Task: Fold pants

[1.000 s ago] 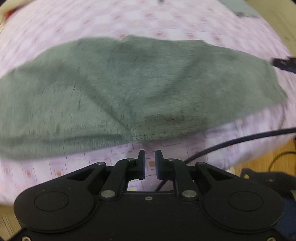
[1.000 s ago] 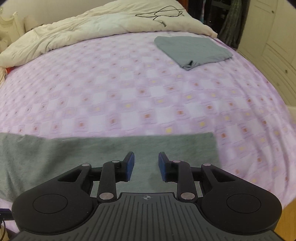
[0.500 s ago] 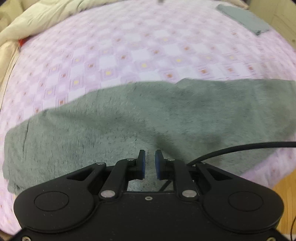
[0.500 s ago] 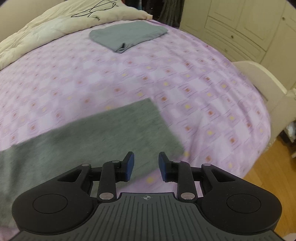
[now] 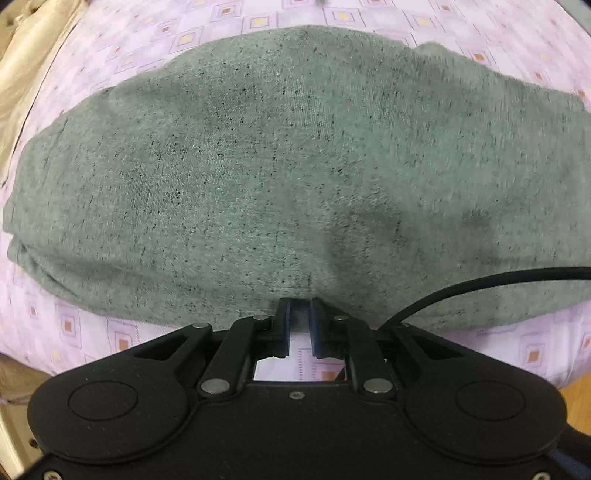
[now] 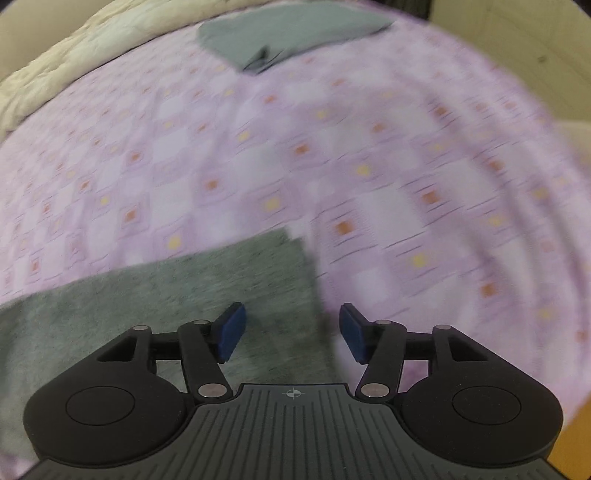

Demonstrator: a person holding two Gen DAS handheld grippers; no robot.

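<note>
My left gripper (image 5: 300, 306) points down at the near edge of the gray pants (image 5: 295, 166). Its jaws stand only a narrow gap apart, tips right at the hem; I can't tell whether cloth is pinched between them, since bedsheet shows through the gap lower down. My right gripper (image 6: 292, 325) has its jaws opening, blue pads (image 6: 232, 328) well apart, nothing gripped. It hangs over the far corner of the pants (image 6: 184, 295), one pad above the cloth, the other above the bedsheet (image 6: 369, 166).

The pants lie flat along the near side of the bed, spread wide across the left view, on the pink checked bedsheet (image 5: 369, 14). A black cable (image 5: 480, 284) crosses the pants' lower right edge. Farther up the bed sits a second folded gray garment (image 6: 288, 33), well apart from the pants, beside a cream blanket (image 6: 74, 70). The right view is motion-blurred.
</note>
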